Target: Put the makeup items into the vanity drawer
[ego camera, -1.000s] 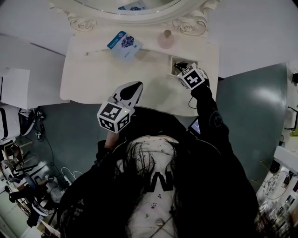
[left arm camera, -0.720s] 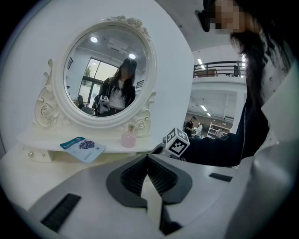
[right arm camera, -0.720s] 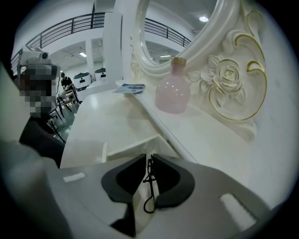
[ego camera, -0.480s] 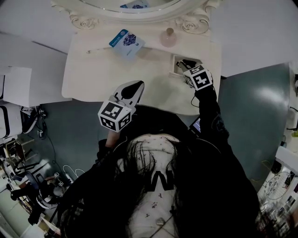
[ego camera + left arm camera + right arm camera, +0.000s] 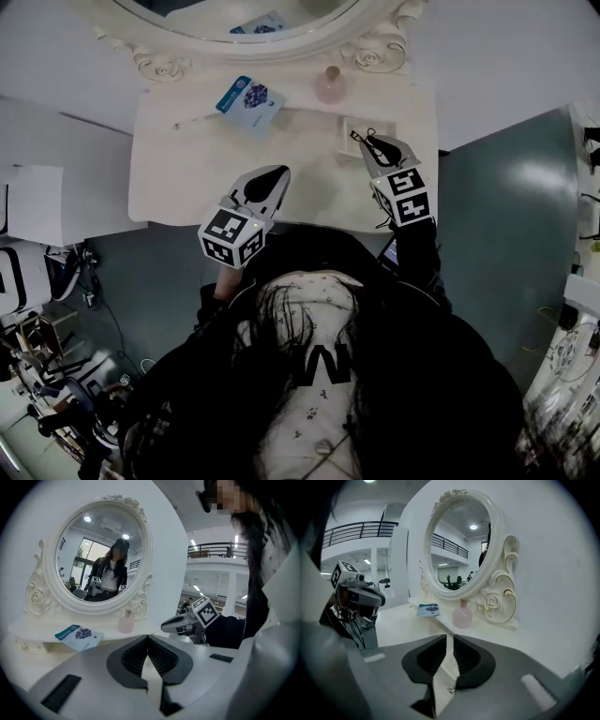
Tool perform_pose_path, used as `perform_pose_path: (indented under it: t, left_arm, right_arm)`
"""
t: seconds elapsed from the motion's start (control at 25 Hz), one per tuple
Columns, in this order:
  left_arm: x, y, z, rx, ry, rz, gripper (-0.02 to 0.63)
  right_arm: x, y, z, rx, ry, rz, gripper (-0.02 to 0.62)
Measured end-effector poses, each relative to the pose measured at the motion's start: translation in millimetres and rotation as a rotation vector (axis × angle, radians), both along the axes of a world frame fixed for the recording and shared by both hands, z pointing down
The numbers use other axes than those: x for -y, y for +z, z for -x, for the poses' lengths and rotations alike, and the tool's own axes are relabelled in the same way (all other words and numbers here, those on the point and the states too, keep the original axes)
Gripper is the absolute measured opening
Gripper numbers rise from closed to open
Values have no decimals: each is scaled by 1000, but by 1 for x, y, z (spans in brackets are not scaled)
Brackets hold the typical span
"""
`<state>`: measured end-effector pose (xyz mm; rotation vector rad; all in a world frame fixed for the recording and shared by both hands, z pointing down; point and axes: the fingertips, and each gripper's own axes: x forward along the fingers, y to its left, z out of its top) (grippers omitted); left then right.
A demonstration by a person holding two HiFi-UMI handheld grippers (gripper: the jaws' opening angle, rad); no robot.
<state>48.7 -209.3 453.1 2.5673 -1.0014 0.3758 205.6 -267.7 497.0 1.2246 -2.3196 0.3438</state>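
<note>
The left gripper point(image 5: 147, 637) has its jaws pressed together; the right gripper point(image 5: 449, 637) has its jaws a sliver apart, empty. The round pink glass bottle point(image 5: 330, 84) at the surface's back edge is likely slippery and fragile; grip its belly.

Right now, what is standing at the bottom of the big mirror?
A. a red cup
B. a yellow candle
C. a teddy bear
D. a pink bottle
D: a small pink bottle stands upright at the foot of the oval mirror.
</note>
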Motion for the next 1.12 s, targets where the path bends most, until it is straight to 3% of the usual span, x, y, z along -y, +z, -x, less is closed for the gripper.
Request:
perform_pose_path:
  t: [0.36, 0.84, 1.12]
  left_arm:
    - [-13, -6, 36, 2, 101, 4, 0]
    - [-54, 4, 130, -7, 137, 32, -1]
    - [-69, 11, 156, -15, 168, 36, 0]
  right_arm:
    - [-32, -34, 56, 155, 89, -25, 55]
    - [-85, -31, 160, 187, 129, 4, 55]
    - [-125, -25, 197, 186, 144, 42, 55]
